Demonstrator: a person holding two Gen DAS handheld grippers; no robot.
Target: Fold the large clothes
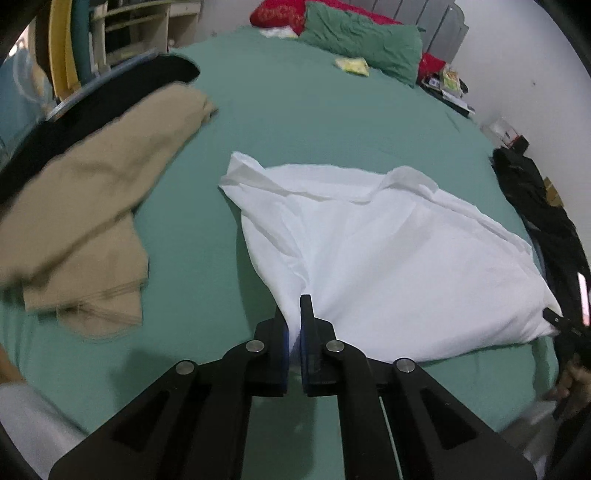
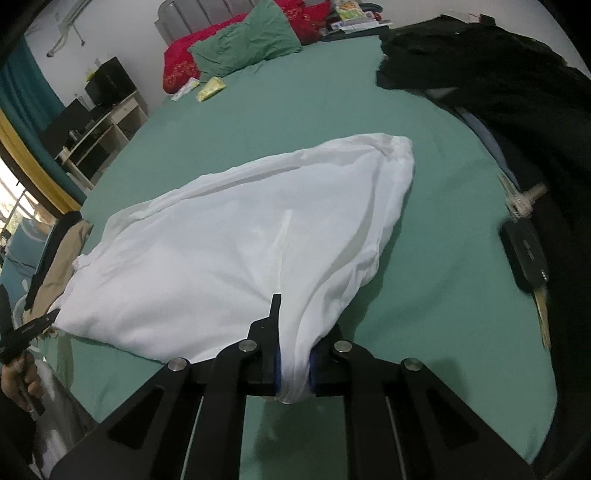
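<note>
A large white garment [image 1: 388, 258] lies spread on the green bed sheet [image 1: 314, 122], its near edge lifted. My left gripper [image 1: 294, 321] is shut on the garment's near left corner. My right gripper [image 2: 294, 354] is shut on the near right corner of the white garment [image 2: 229, 240], with bunched cloth between its blue pads. Each gripper shows small at the edge of the other's view, the right gripper [image 1: 557, 319] at the garment's far corner and the left gripper [image 2: 40, 321] likewise.
A tan garment [image 1: 99, 206] over a black one [image 1: 92, 99] lies left of the white one. Black clothing [image 2: 480, 62] is piled on the right, with a black remote [image 2: 524, 254] beside it. Green pillow [image 1: 362, 40] and red pillow [image 1: 280, 14] sit at the headboard.
</note>
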